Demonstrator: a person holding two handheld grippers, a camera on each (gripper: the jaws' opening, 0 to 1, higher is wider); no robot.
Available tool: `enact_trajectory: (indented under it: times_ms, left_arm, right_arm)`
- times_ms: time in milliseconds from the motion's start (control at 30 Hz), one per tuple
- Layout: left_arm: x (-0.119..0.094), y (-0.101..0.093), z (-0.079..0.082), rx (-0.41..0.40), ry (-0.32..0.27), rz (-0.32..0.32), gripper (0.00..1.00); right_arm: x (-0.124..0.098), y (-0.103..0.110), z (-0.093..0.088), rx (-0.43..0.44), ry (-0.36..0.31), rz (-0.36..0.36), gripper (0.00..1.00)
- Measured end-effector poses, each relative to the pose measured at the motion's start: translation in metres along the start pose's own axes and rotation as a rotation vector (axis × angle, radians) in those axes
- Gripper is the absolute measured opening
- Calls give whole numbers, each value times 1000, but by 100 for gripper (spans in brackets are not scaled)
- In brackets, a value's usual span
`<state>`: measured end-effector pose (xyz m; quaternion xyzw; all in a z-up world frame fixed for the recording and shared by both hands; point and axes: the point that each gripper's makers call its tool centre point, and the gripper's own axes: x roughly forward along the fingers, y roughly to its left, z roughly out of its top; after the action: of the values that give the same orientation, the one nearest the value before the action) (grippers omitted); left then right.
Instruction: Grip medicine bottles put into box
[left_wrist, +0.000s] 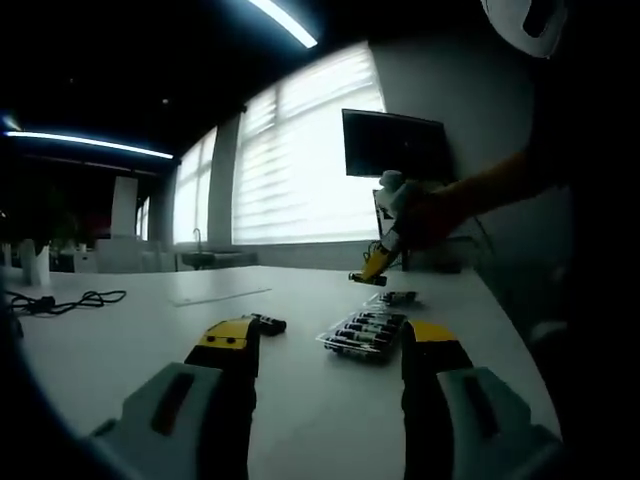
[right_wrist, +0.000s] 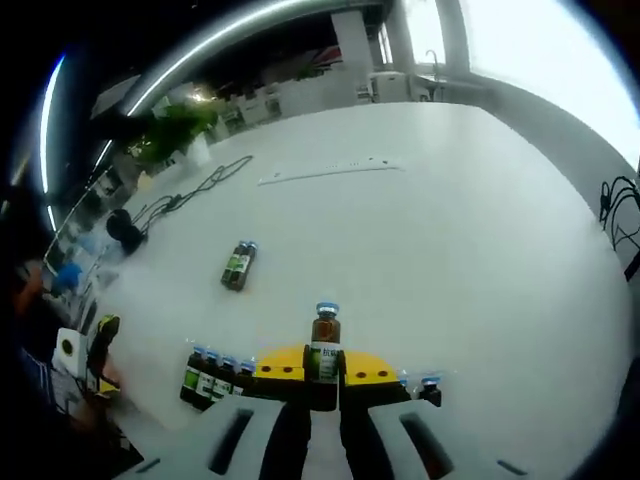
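My right gripper (right_wrist: 323, 366) is shut on a brown medicine bottle (right_wrist: 325, 340) with a blue cap, held upright above the white table (right_wrist: 450, 230). Below it to the left, a clear box (right_wrist: 208, 376) holds a row of several bottles. One loose bottle (right_wrist: 238, 265) lies farther out on the table, and another (right_wrist: 430, 385) lies by the right jaw. My left gripper (left_wrist: 335, 340) is open just above the table, with the box (left_wrist: 365, 333) between its jaws and slightly ahead. A loose bottle (left_wrist: 268, 323) lies by the left jaw, another (left_wrist: 397, 297) behind the box. The right gripper (left_wrist: 372, 265) hangs above them.
A black cable (left_wrist: 60, 300) lies at the table's far left, also seen as the cable (right_wrist: 190, 195). A thin clear strip (right_wrist: 330, 172) lies across the table's far side. A dark monitor (left_wrist: 395, 145) stands behind the table by bright windows. The left gripper (right_wrist: 100, 345) sits at the left edge.
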<state>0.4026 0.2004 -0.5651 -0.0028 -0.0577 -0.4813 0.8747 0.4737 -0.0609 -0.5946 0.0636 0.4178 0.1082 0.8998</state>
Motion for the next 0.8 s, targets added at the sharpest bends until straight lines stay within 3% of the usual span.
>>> enact_trajectory:
  times_ms: [467, 800]
  left_arm:
    - [0, 0, 2, 5, -5, 3, 50]
    - [0, -1, 1, 10, -1, 0, 50]
  right_arm:
    - [-4, -13, -45, 14, 38, -38, 6]
    - [-2, -22, -56, 10, 48, -59, 6]
